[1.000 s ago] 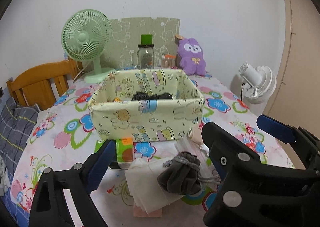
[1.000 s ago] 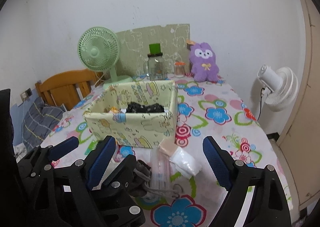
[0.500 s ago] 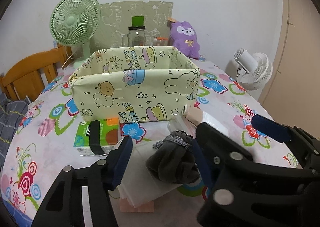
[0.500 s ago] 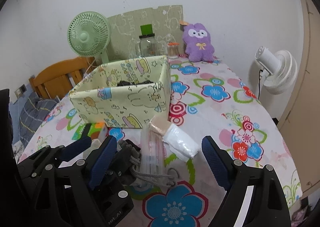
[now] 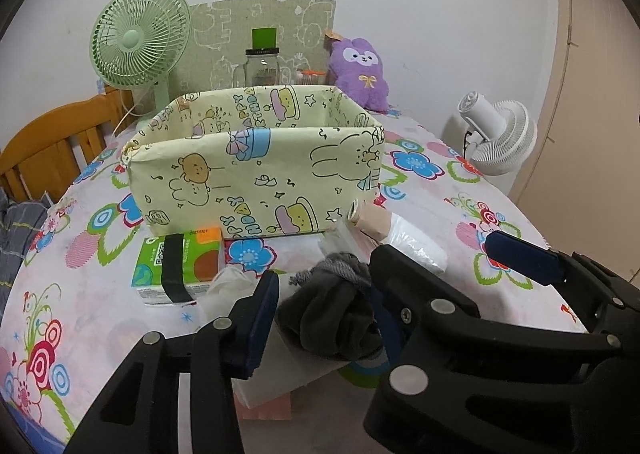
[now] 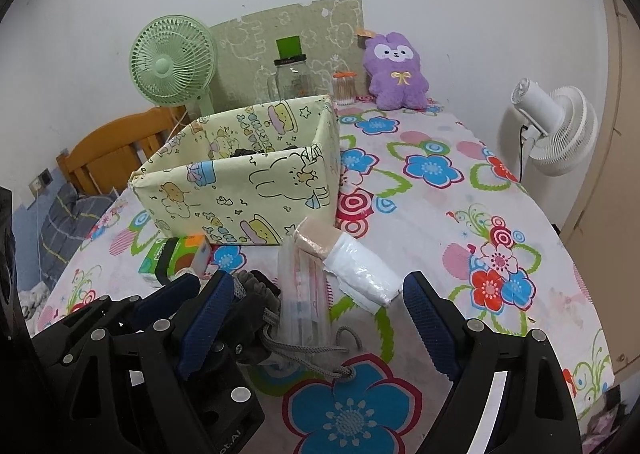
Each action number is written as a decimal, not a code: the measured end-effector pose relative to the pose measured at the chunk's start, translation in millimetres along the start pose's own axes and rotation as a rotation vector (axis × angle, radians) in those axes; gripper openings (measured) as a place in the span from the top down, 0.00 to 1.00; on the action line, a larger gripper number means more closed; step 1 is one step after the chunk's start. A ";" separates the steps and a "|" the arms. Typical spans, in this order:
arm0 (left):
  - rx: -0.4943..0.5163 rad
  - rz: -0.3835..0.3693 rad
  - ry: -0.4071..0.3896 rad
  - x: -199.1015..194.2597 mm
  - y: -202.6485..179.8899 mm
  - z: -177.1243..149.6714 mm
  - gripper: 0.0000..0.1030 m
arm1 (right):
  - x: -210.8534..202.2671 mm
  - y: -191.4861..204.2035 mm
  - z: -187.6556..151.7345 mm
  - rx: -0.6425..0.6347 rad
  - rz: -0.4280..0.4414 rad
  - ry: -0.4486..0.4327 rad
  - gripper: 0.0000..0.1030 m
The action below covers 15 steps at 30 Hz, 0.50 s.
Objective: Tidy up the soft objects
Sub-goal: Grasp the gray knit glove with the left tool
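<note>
Left wrist view: a black left gripper (image 5: 320, 314) with blue pads was seen at the bottom of the frame, its two fingers set on either side of a dark grey drawstring pouch (image 5: 336, 318). The pads appeared to touch the pouch on both sides, though whether it was firmly squeezed could not be told. The pouch was seen low in the centre of the frame, resting on thin white sheets (image 5: 256, 366) over a floral tablecloth (image 5: 80, 266). Just left of it, a green and orange tissue pack (image 5: 178, 266) with a black band was shown. Above these, across the middle of the frame, a pale yellow storage box (image 5: 256, 178) printed with cartoon animals was seen. At the box's lower right corner, a beige roll (image 5: 372, 222) and a white plastic-wrapped packet (image 5: 416, 250) were laid side by side.

Right wrist view: the right gripper (image 6: 316, 318) was shown with its fingers spread wide apart and nothing held between them. A clear plastic sleeve (image 6: 304, 294) and the pouch's grey cord (image 6: 316, 354) were seen between the open fingers. The pouch itself was largely hidden at the lower left of the frame. A dark item (image 6: 244, 152) was glimpsed inside the box.

At the top of both frames, a green desk fan (image 5: 138, 44), a glass jar (image 5: 262, 68) and a purple plush toy (image 5: 362, 72) were lined against the white wall. A white fan (image 5: 500, 138) was seen at the right edge and a wooden chair (image 5: 52, 150) at the left.
</note>
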<state>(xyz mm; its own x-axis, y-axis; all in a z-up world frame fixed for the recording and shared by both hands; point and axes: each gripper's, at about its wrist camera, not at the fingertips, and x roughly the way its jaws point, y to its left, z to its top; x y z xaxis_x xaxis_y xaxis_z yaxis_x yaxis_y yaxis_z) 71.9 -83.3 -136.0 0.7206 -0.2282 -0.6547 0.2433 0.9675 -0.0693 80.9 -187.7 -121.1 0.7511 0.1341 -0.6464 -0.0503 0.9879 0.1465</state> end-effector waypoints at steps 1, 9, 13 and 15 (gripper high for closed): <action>0.000 0.001 0.003 0.5 -0.5 -0.8 0.52 | 0.2 -0.9 -0.7 0.000 -0.003 0.002 0.14; 0.021 0.019 -0.006 -2.3 -7.3 -2.3 0.60 | -0.8 -5.6 -4.5 0.009 -0.006 0.007 0.14; 0.028 0.025 -0.011 -4.2 -8.6 -0.6 0.64 | -2.4 -5.9 -3.9 0.012 0.002 0.000 0.14; 0.029 0.027 -0.013 -5.3 -8.6 0.6 0.65 | -3.1 -6.0 -2.9 0.013 0.006 -0.002 0.14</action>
<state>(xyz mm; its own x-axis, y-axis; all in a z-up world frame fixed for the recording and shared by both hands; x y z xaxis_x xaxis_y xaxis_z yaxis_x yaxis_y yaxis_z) 66.4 -90.5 -131.5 0.7358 -0.2033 -0.6459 0.2419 0.9699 -0.0298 76.9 -193.8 -122.1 0.7524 0.1401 -0.6437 -0.0463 0.9859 0.1606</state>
